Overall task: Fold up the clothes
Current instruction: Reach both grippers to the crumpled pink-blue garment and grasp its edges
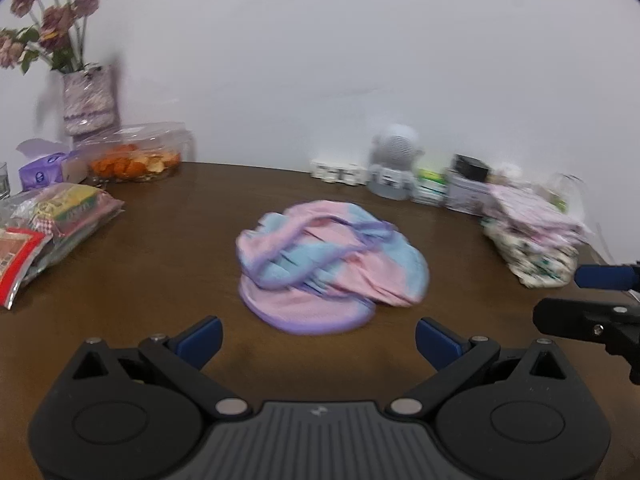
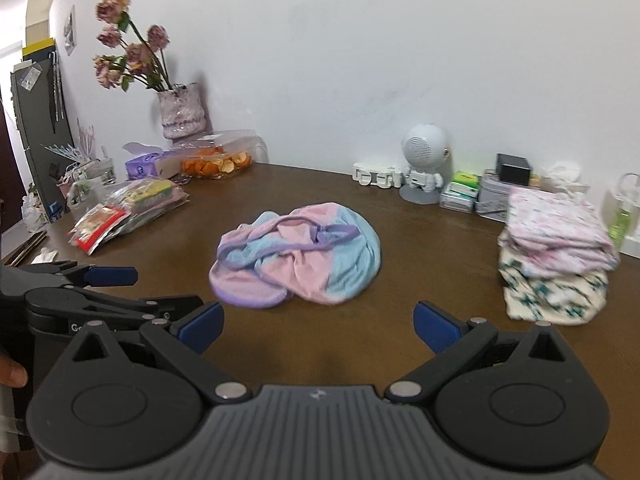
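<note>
A crumpled pink, light-blue and purple garment (image 1: 332,264) lies in a heap in the middle of the brown table (image 1: 140,280). My left gripper (image 1: 318,340) hovers just short of its near edge, open, with nothing between the blue pads. In the right wrist view the same garment (image 2: 298,258) sits slightly left of centre, and my right gripper (image 2: 318,328) is open and empty a little before it. The left gripper (image 2: 116,280) shows at the left edge of that view, and the right gripper (image 1: 592,300) at the right edge of the left wrist view.
A stack of folded clothes (image 2: 556,260) rests at the right. Snack packets (image 2: 128,212), a tissue pack, a clear box of orange peels (image 2: 216,160) and a flower vase (image 2: 182,112) crowd the left back. A white robot figure (image 2: 424,160) and small boxes line the wall.
</note>
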